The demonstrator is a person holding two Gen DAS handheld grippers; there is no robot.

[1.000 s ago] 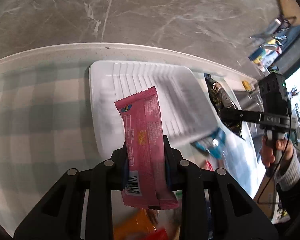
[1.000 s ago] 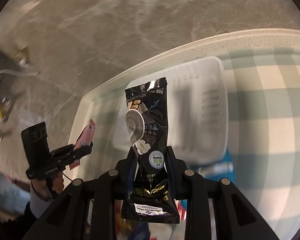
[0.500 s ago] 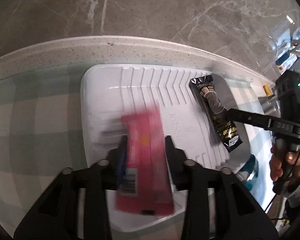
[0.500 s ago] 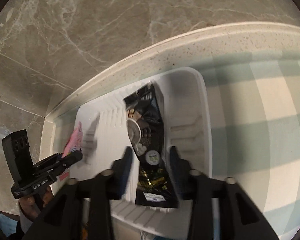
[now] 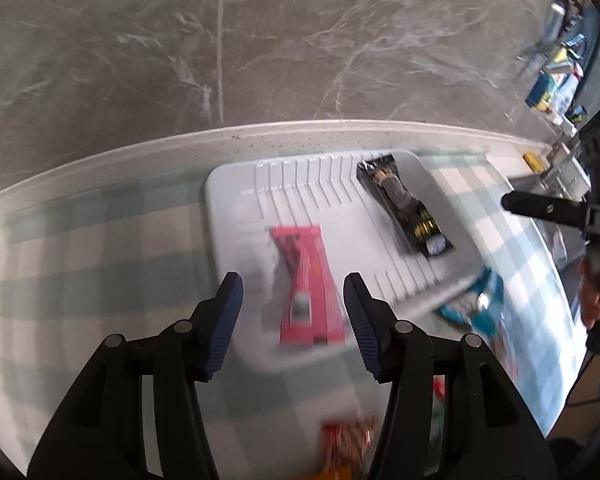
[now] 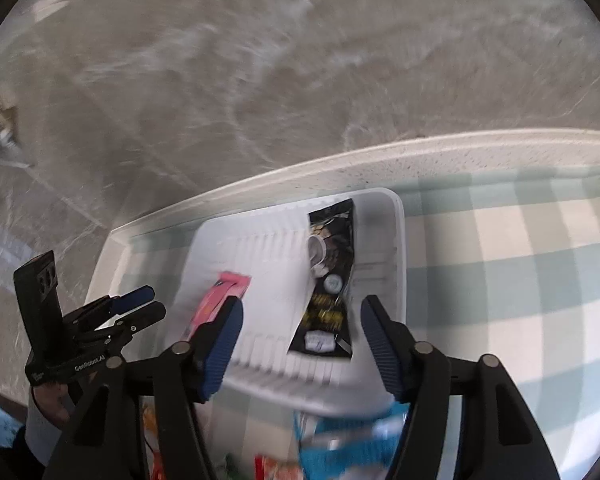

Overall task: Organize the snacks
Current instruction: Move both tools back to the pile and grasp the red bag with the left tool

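Left wrist view: looks forward and steeply down between the left gripper (image 5: 292, 292) fingers, close above the white tray (image 5: 236, 172). Right wrist view: the same downward aim from the right gripper (image 6: 300, 312), nearer the tray's (image 6: 398, 216) other end. Both share the tray, checked cloth (image 5: 100, 248) and marble wall (image 6: 260, 60).

blurred: red snack pack (image 5: 346, 442), cut by bottom edge; blue packet (image 6: 340, 446) smeared | print unreadable

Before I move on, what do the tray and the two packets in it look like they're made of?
Tray: white moulded plastic by the look, with ribbed floor and rounded rim. Pink packet and black packet: likely thin plastic film; the black one looks glossy, the pink one is blurred.
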